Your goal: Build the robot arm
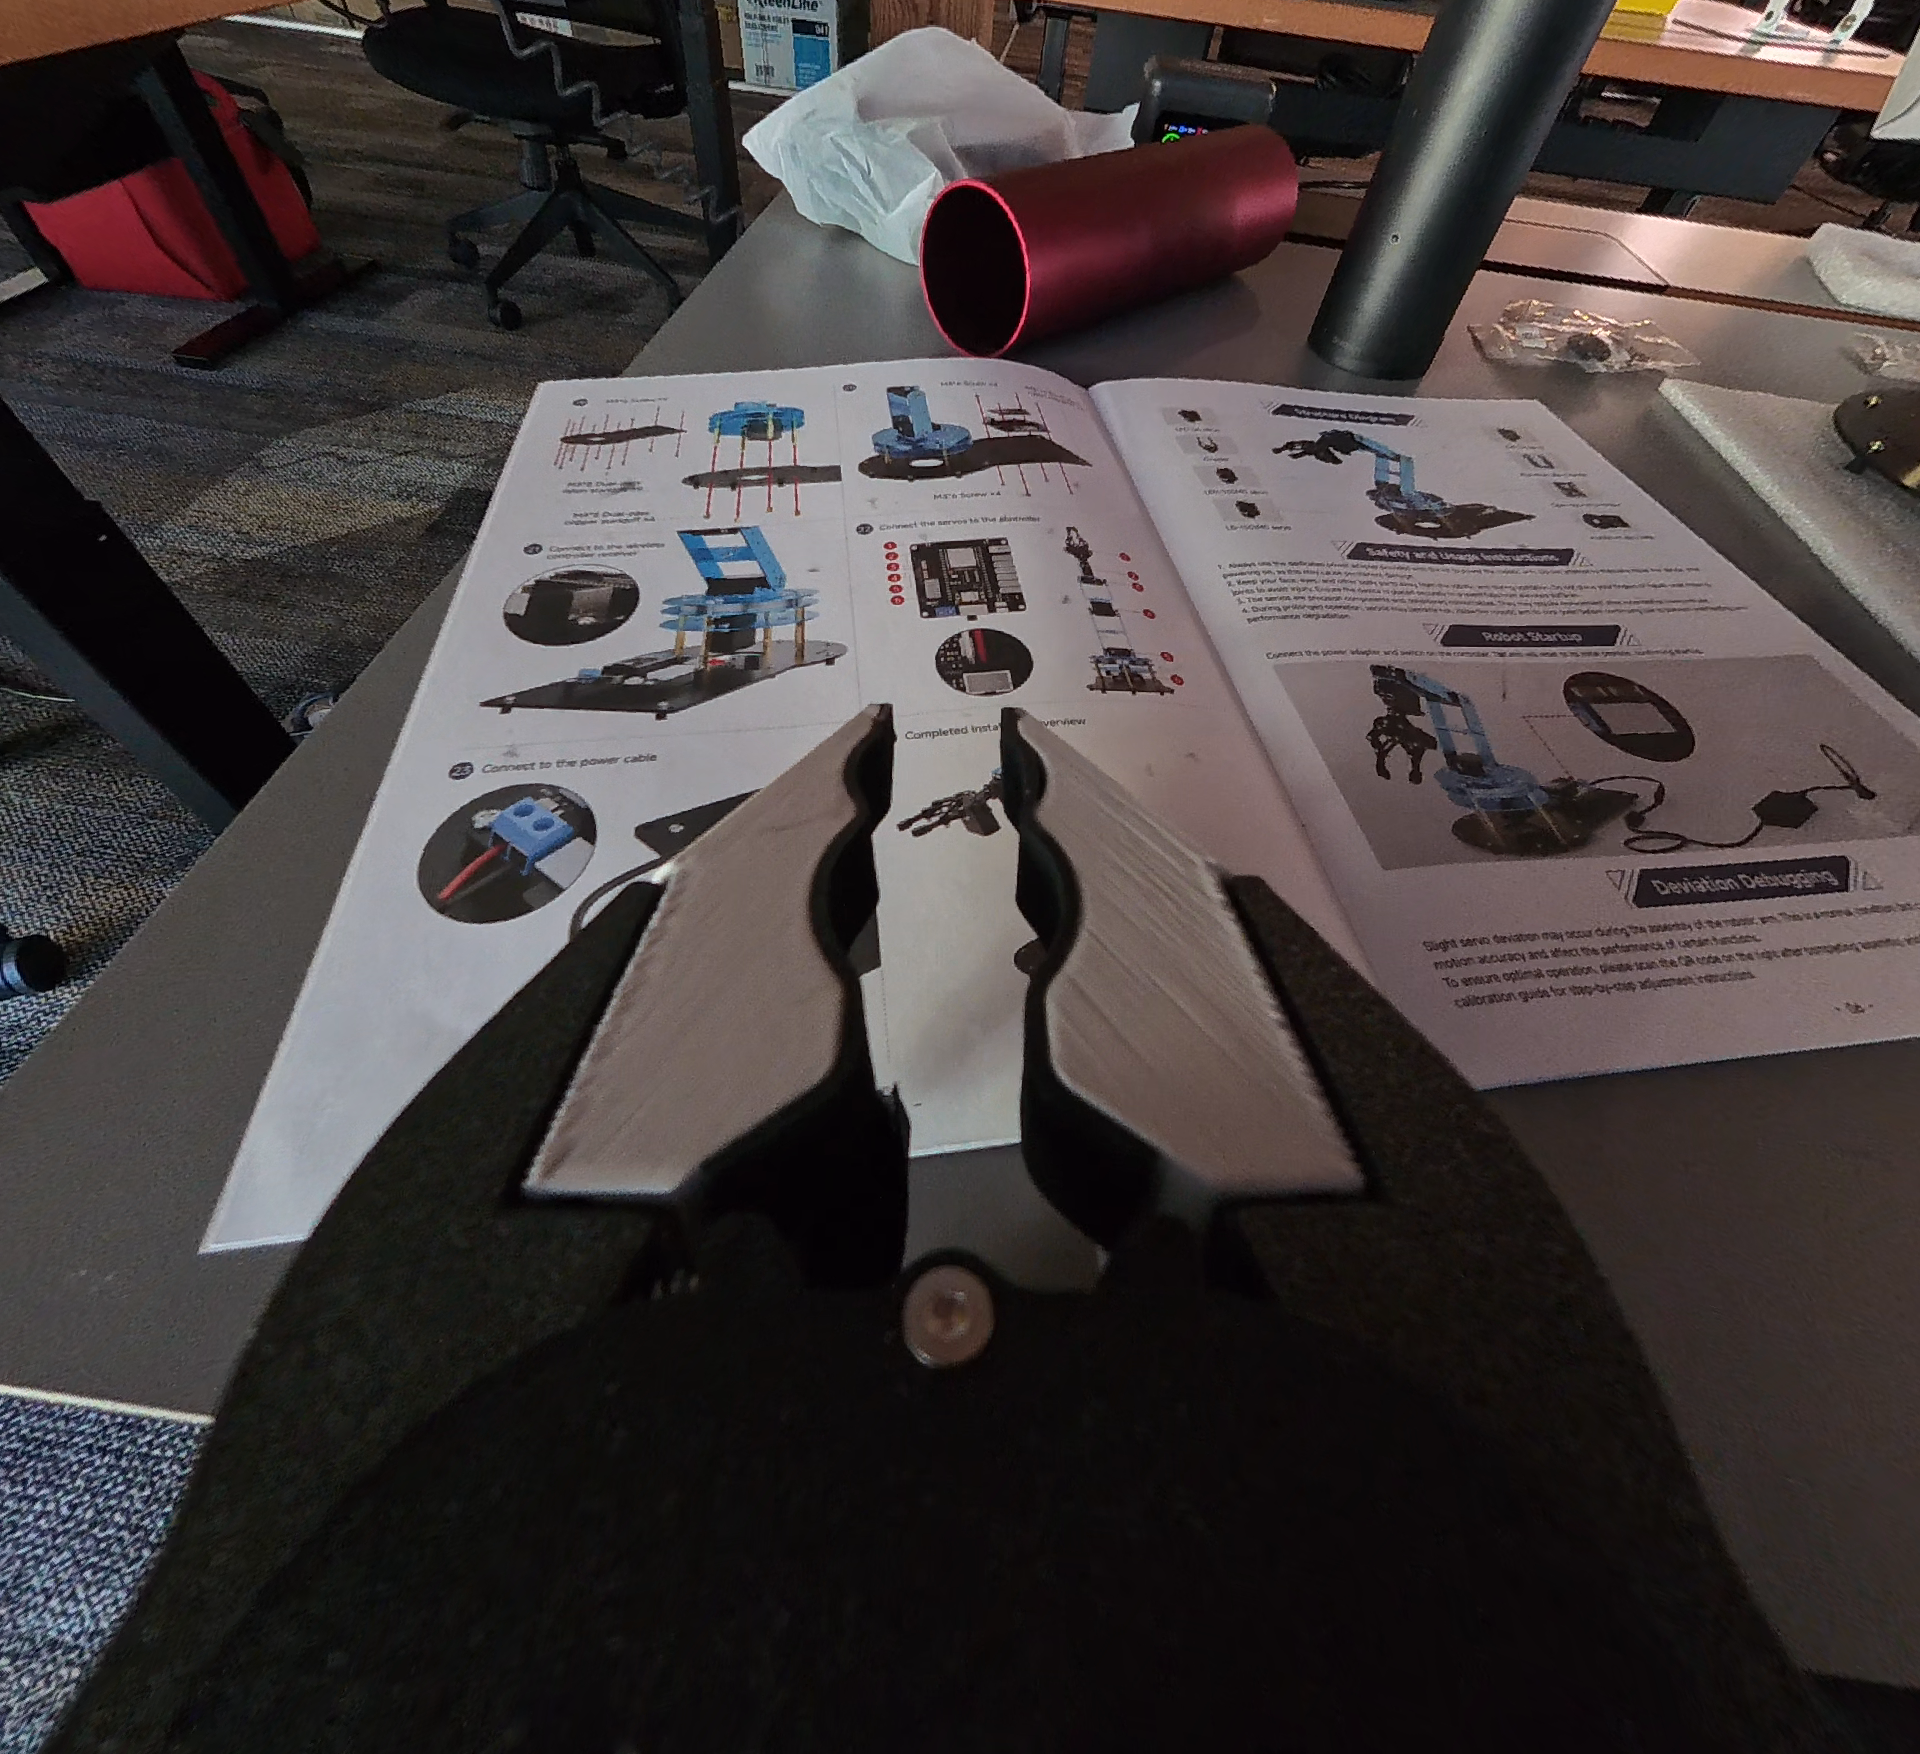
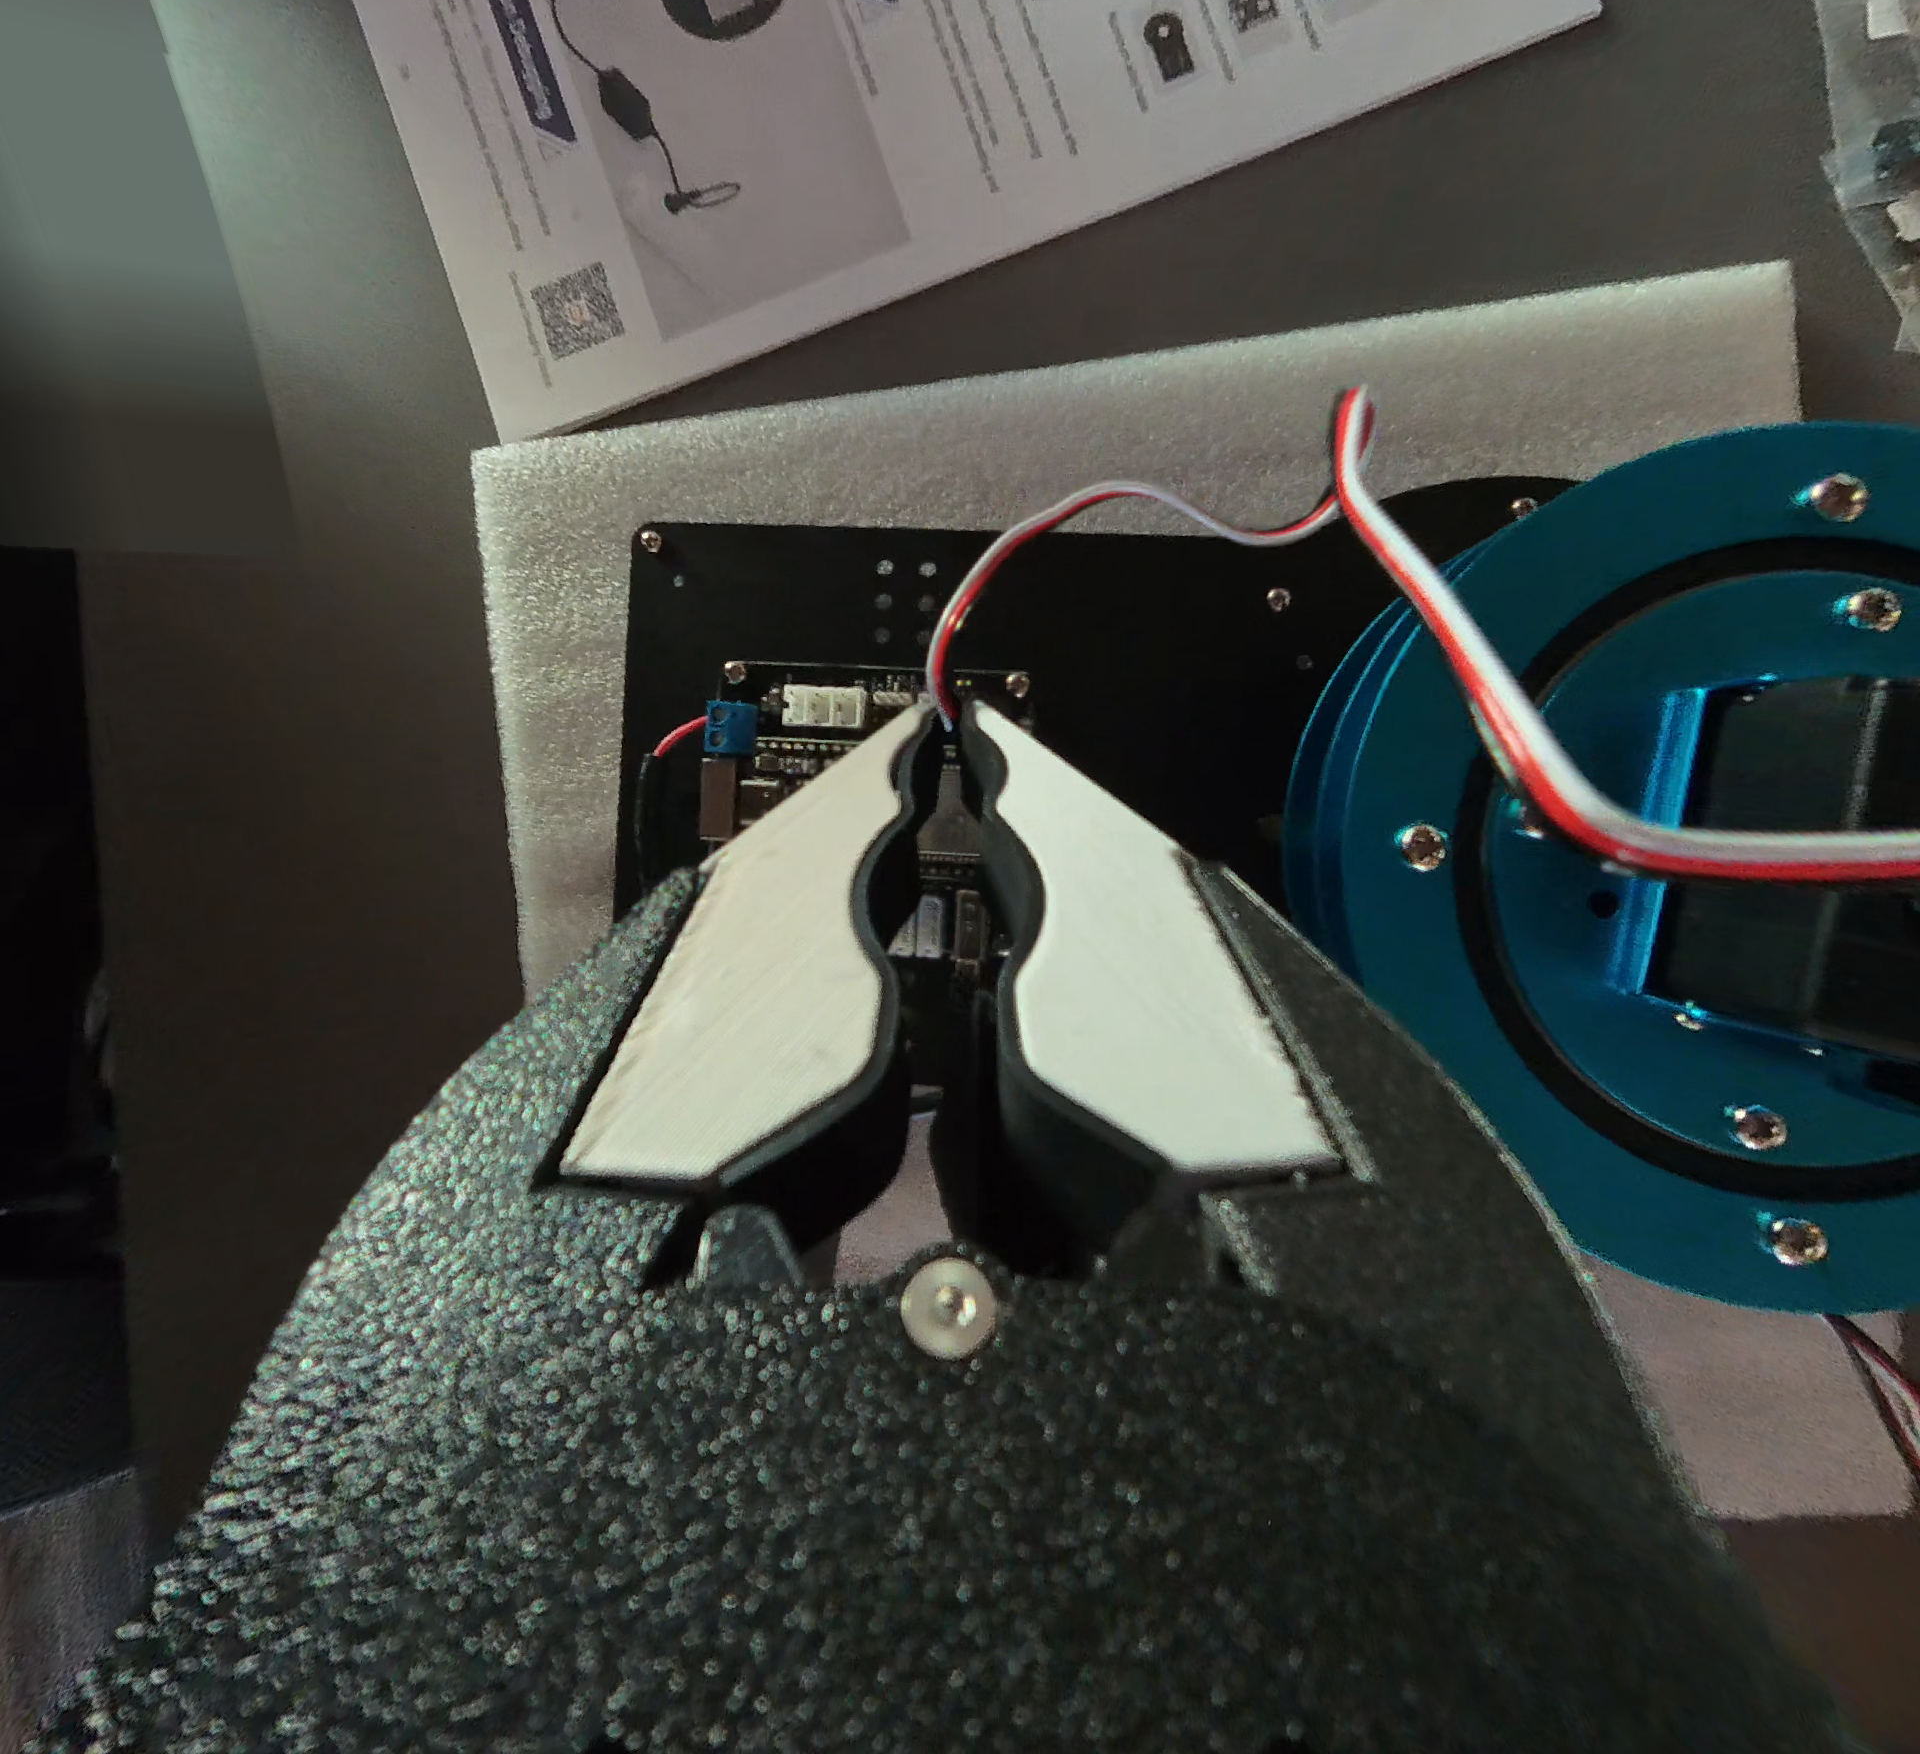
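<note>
Our right gripper (image 2: 943,717) has its white-faced fingers pinched on the end of a red, white and black three-strand servo cable (image 2: 1132,515), tips nearly meeting around it. The held end sits just above a black circuit board (image 2: 831,748) with a blue screw terminal (image 2: 734,728) and white sockets; we cannot tell whether the plug is seated. The board is mounted on a black flat base plate (image 2: 1143,665) lying on a white foam sheet (image 2: 831,457). The cable arcs up and right across a blue anodised round metal turntable assembly (image 2: 1403,873) with a servo body in its centre, just to the right of our fingers.

Our left gripper (image 1: 945,717) holds nothing, its tips parted by a narrow gap, hovering over an open white illustrated instruction booklet (image 1: 727,613) spread on the grey table (image 1: 1714,1289). Beyond the booklet lies a dark red metal tube (image 1: 1122,239) on its side, beside crumpled white plastic wrapping (image 1: 904,125) and a black slanted pole (image 1: 1455,104). Small clear bags of parts (image 1: 1579,338) rest to the right.
</note>
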A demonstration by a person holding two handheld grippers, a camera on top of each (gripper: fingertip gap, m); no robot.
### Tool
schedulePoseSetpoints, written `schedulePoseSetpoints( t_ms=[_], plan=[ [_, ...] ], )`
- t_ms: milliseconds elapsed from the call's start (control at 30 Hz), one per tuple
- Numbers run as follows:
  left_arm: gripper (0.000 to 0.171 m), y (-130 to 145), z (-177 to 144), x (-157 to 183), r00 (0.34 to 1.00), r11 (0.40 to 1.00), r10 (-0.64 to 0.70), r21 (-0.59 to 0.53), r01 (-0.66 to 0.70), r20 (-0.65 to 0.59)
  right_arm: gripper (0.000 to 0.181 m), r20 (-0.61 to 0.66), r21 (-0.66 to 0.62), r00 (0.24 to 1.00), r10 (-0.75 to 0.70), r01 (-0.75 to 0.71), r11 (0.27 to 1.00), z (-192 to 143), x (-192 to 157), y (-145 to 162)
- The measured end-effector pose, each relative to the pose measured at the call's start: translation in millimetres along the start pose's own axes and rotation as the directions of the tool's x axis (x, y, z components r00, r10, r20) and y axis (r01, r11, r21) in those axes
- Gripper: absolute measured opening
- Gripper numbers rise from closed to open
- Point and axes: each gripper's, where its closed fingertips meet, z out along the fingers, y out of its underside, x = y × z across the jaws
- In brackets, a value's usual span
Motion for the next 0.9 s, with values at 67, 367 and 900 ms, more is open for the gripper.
schedulePoseSetpoints(
  t_ms=[67, 367, 900],
  plan=[
    [0.019, 0.1, -0.1, 0.0, 1.0, 1.0, -0.001, 0.0, 0.001, 0.0, 0.002, 0.009, -0.006, 1.0, -0.002, 0.002, 1.0, 1.3, -0.6, -0.5],
    [0.02, 0.1, 0.1, -0.3, 1.0, 1.0, -0.002, 0.0, 0.002, 0.002, 0.002, 0.028, -0.002, 1.0, 0.001, -0.001, 1.0, 1.8, -0.8, -0.8],
    [0.019, 0.2, 0.2, -0.2, 1.0, 1.0, -0.003, 0.001, 0.003, 0.002, 0.002, -0.032, -0.164, 0.997, 0.063, -0.068, 0.984, 5.4, -1.4, 3.0]
  ],
)
